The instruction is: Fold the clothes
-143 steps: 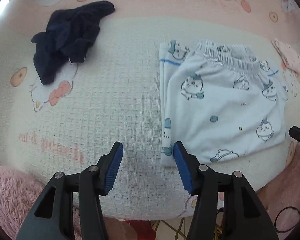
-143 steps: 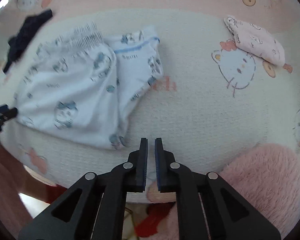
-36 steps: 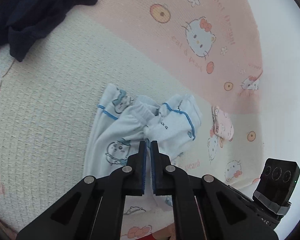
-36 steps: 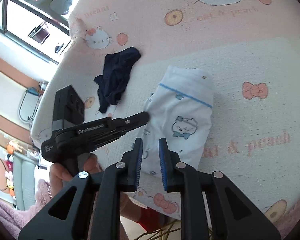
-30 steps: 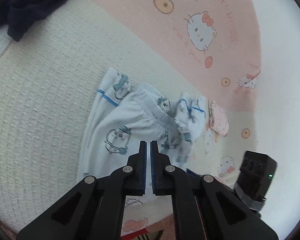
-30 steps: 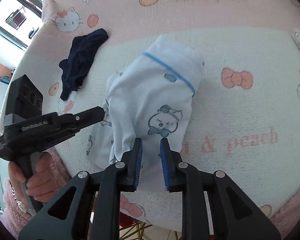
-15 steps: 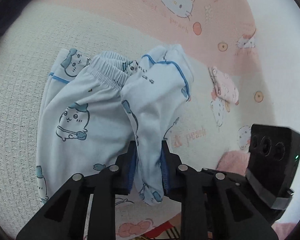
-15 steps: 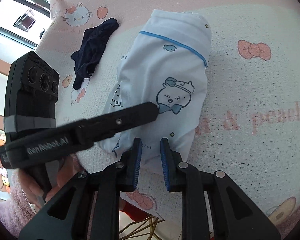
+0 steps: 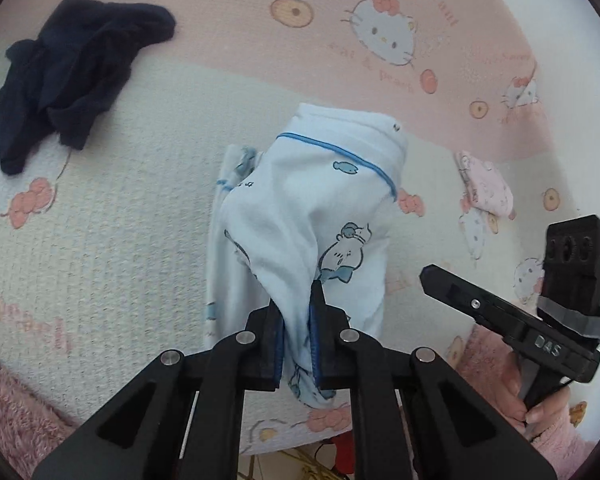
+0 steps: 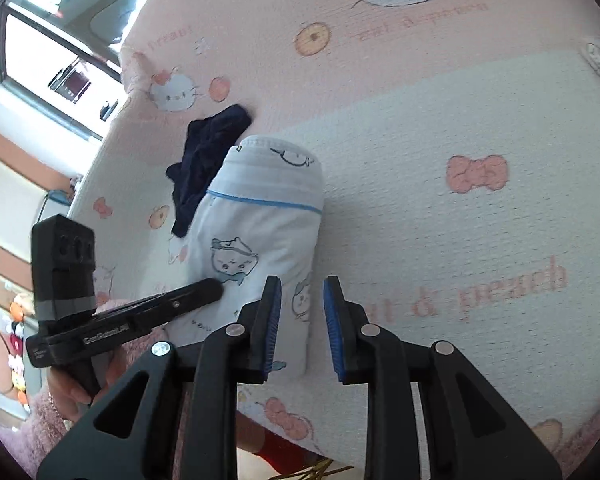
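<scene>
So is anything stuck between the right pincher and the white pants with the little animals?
No, nothing is in between. The right gripper has nothing in it; its jaws are opening right beside the white pants, which lie to its left. The left gripper pinches their near edge.

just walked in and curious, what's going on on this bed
A person is folding clothes on a Hello Kitty blanket with a handheld tool in each hand. The left tool is closing on the near edge of the pale blue cartoon-print pants, lifted in a fold. The right tool is opening, nothing between its pads. A crumpled navy garment and a small folded pink garment lie apart.
</scene>
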Demonstrator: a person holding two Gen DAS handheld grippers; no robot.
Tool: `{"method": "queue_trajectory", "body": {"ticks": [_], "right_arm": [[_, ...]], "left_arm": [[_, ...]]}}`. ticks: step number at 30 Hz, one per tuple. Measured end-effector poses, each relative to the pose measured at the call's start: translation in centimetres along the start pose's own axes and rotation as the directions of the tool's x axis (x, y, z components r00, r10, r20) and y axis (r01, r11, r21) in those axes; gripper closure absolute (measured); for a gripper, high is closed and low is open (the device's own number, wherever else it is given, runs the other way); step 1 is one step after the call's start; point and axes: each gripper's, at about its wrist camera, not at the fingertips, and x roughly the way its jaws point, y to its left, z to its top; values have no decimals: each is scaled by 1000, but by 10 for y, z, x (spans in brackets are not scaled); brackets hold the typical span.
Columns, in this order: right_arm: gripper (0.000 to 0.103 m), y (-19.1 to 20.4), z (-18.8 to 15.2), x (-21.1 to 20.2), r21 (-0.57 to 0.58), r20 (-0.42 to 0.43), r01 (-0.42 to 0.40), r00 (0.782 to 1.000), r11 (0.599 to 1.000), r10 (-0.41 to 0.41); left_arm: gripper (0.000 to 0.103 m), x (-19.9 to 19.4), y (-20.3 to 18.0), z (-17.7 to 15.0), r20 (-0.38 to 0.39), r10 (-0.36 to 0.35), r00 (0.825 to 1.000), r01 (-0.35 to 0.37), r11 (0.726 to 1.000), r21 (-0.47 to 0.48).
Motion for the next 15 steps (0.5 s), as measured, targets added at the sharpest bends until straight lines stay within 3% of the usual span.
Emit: {"method": "queue_trajectory", "body": {"ticks": [5,7,13,15], "right_arm": [[80,37,-14,48,-150,-115,21,993,988,-39],[80,41,-20,64,-187,-139,74,985,980,-100],[79,25,-15,60,-177,-85,259,957,950,-276],[79,7,-12,54,-114,-100,258,958,959,-269]], "left_arm": [[92,20,25,-5,-51,61,997,-64,996,-60],[92,26,27,-1,-58,62,996,-66,996,-56],[89,34,17,15,-92,124,988,-117,990,76],[84,31,19,18,-112,132,985,-123,989,85]]}}
